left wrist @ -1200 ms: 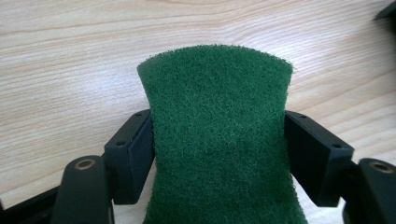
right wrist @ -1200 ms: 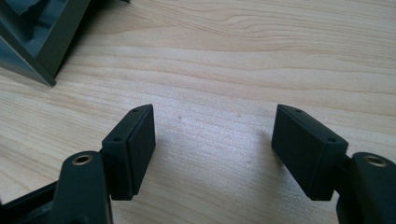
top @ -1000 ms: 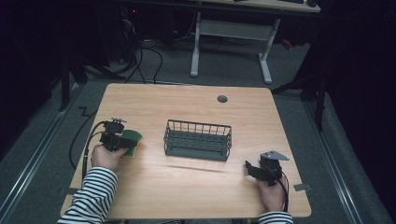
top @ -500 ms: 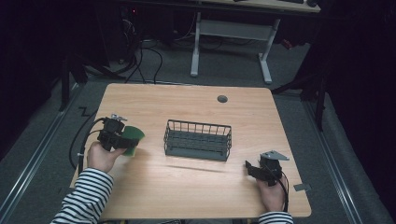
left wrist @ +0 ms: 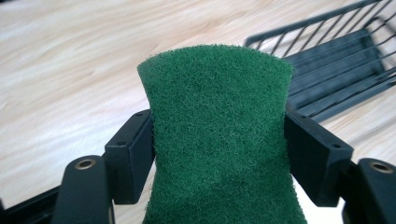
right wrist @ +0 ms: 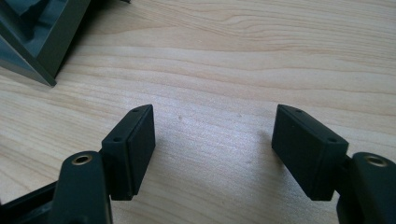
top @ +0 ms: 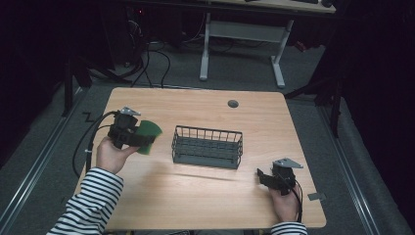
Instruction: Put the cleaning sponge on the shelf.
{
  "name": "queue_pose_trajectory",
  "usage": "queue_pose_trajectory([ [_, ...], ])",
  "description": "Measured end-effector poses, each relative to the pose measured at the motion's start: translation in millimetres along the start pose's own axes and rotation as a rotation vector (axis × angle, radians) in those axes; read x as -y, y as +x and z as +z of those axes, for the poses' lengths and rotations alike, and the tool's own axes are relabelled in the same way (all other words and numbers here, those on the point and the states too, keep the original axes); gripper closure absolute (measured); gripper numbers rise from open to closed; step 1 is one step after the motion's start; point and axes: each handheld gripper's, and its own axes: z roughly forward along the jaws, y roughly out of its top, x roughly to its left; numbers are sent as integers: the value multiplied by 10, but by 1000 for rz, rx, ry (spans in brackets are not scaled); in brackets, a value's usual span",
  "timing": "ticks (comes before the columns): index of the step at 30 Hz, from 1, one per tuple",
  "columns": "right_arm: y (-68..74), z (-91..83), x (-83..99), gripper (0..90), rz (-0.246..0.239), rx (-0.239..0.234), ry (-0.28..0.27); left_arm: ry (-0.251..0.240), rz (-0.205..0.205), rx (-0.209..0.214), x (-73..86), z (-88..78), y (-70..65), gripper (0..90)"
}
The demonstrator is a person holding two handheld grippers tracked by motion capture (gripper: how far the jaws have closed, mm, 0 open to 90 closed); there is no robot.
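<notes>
My left gripper (top: 139, 140) is shut on a green scouring pad (top: 148, 135), held above the table's left side and pointing toward the wire basket (top: 207, 147). In the left gripper view the pad (left wrist: 219, 135) bulges up between both jaws, with the basket (left wrist: 327, 70) ahead at the upper right. My right gripper (top: 263, 177) rests low near the table's front right, open, with bare wood between its fingers (right wrist: 135, 149). A corner of the basket (right wrist: 32, 37) sits at the upper left of the right gripper view.
The dark wire basket stands at the middle of the wooden table (top: 205, 196) and holds nothing that I can see. A round cable hole (top: 233, 104) lies near the far edge. Cables trail off the left side; a desk frame (top: 242, 44) stands beyond.
The left gripper has lifted and carried the green pad to the right, closer to the basket. The right gripper has stayed in place.
</notes>
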Motion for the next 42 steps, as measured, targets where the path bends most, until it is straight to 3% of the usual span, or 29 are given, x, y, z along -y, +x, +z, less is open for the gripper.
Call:
queue_pose_trajectory([
  [8, 1, 0, 0, 303, 1, 0, 0, -17, 77, 47, -337, 123, -321, 304],
  [13, 0, 0, 0, 302, 0, 0, 0, -19, 94, 69, -467, 222, -447, 304],
  [16, 1, 0, 0, 302, 1, 0, 0, -24, 92, 103, -594, 337, -560, 303],
  [22, 1, 0, 0, 302, 0, 0, 0, -21, 102, 109, -740, 525, -699, 303],
  [38, 2, -1, 1, 302, 0, 1, 0, 1, 119, 89, -795, 875, -897, 302],
  [42, 1, -2, 1, 301, -5, 1, 1, 7, 134, 63, -800, 924, -938, 301],
])
